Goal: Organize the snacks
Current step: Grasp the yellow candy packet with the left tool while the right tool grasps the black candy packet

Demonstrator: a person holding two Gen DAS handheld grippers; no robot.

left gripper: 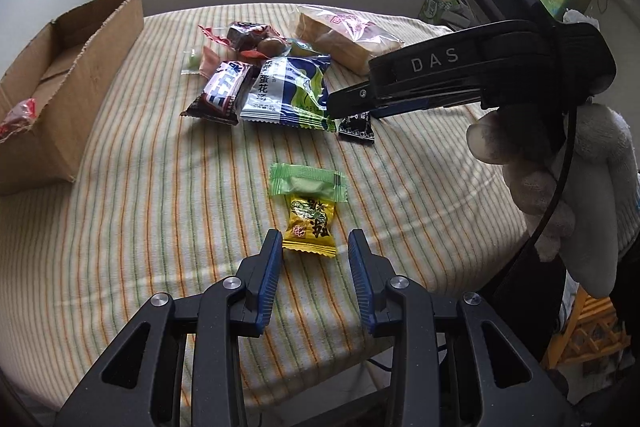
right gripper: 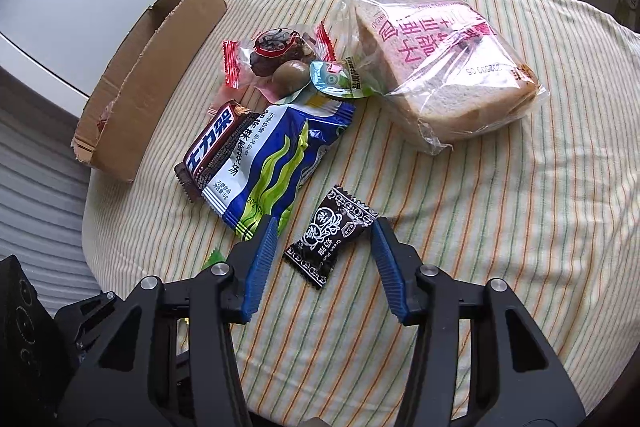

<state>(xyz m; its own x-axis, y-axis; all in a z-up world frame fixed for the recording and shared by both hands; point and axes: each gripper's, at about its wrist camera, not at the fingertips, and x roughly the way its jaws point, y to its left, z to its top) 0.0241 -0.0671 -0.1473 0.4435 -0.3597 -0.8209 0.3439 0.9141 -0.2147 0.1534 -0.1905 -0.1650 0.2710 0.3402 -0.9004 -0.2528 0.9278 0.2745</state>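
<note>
The left gripper (left gripper: 315,241) stands open; a small yellow wrapped candy (left gripper: 309,225) lies between its blue fingertips (left gripper: 275,247).

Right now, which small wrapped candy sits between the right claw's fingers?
The black candy with white print, lying between the open right claw fingers. The yellow candy and green candy lie by the left claw.

a round table under a striped cloth (left gripper: 160,187) fills both views. at the left edge of the frame sits an open cardboard box (left gripper: 72,75). upper centre lies a snack heap: chocolate bar (right gripper: 212,147), blue soup packet (right gripper: 280,163), bagged bread (right gripper: 444,67). lower down lie a black candy (right gripper: 328,243), a green candy (left gripper: 306,183) and a yellow candy (left gripper: 310,227), touching
</note>
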